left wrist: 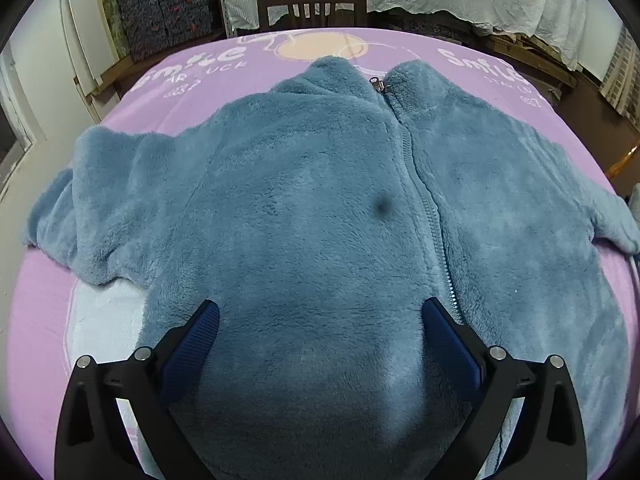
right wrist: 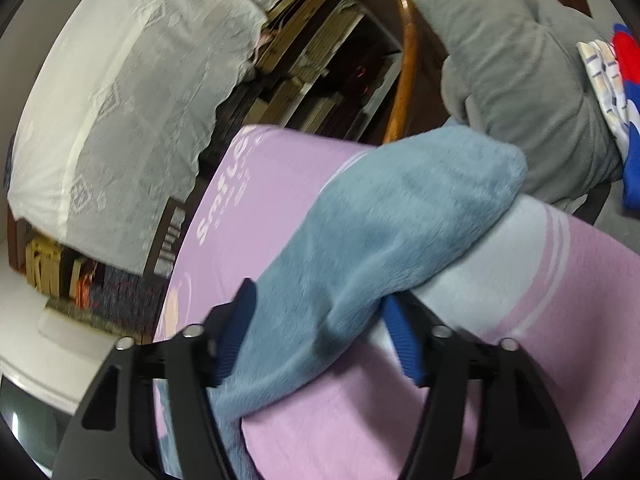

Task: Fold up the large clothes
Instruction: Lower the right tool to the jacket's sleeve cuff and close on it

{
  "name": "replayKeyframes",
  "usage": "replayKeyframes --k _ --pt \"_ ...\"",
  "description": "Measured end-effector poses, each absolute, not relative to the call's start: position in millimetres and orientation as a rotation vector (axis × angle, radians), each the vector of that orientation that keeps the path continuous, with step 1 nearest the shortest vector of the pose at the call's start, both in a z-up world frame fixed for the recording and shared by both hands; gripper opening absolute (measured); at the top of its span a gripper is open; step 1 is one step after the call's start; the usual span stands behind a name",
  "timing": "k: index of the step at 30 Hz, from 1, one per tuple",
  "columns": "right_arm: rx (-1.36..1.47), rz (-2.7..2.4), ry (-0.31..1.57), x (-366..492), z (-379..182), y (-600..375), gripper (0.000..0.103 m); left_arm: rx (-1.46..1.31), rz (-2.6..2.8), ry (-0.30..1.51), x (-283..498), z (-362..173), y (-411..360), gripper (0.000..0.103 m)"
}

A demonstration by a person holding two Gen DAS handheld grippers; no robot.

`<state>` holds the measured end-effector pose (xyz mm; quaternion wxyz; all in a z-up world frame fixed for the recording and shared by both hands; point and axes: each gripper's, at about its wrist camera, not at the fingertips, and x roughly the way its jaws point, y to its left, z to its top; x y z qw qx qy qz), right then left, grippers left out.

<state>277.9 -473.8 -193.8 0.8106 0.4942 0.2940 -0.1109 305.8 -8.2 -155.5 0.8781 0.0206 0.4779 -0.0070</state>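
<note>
A fluffy blue-grey fleece zip jacket (left wrist: 312, 184) lies front-up and spread flat on a bench covered by a lilac printed cloth (left wrist: 192, 80), its collar pointing away toward a dark wooden slat-back chair (left wrist: 312, 10) and its zip closed up to the metal puller (left wrist: 376, 81). In the left wrist view the hem is cut off behind the left tool (left wrist: 320, 316), whose blue-padded fingers stand wide apart above the lower front of the jacket with nothing between them; whether they touch the pile cannot be told. The jacket's right sleeve runs out of that frame at the edge, and only the right wrist view shows it: the blue-grey sleeve (right wrist: 384, 216) lies across the lilac cloth with its cuff end reaching the bench's far edge. The right tool (right wrist: 320, 316) has its fingers on either side of this sleeve, still apart, and the motion blur makes it unclear whether the pads press the fabric. That view alone also shows a grey plush garment (right wrist: 520, 72) piled past the bench beside a red, white and blue cloth (right wrist: 624, 92), partly cut off, and a white lace sheet (right wrist: 132, 92) draped over shelves of books (right wrist: 320, 60).
</note>
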Motion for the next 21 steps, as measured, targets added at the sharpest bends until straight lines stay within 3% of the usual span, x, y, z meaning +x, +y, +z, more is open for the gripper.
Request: replayKeyframes --k 3,10,14,21 --pt "1.102 -0.271 0.593 280.5 -199.2 -485.4 0.041 0.038 -0.025 0.997 305.5 -155.3 -8.1 0.100" --pt "1.083 -0.320 0.606 288.3 -199.5 -485.5 0.040 0.060 -0.112 1.020 300.6 -150.4 -2.5 0.100" --pt "1.034 -0.373 0.639 292.9 -201.3 -487.8 0.010 -0.002 -0.095 0.952 298.3 -128.3 24.4 0.100" --pt "0.822 -0.273 0.587 304.2 -143.2 -437.2 0.008 0.039 0.060 0.828 296.7 -104.9 84.6 0.100"
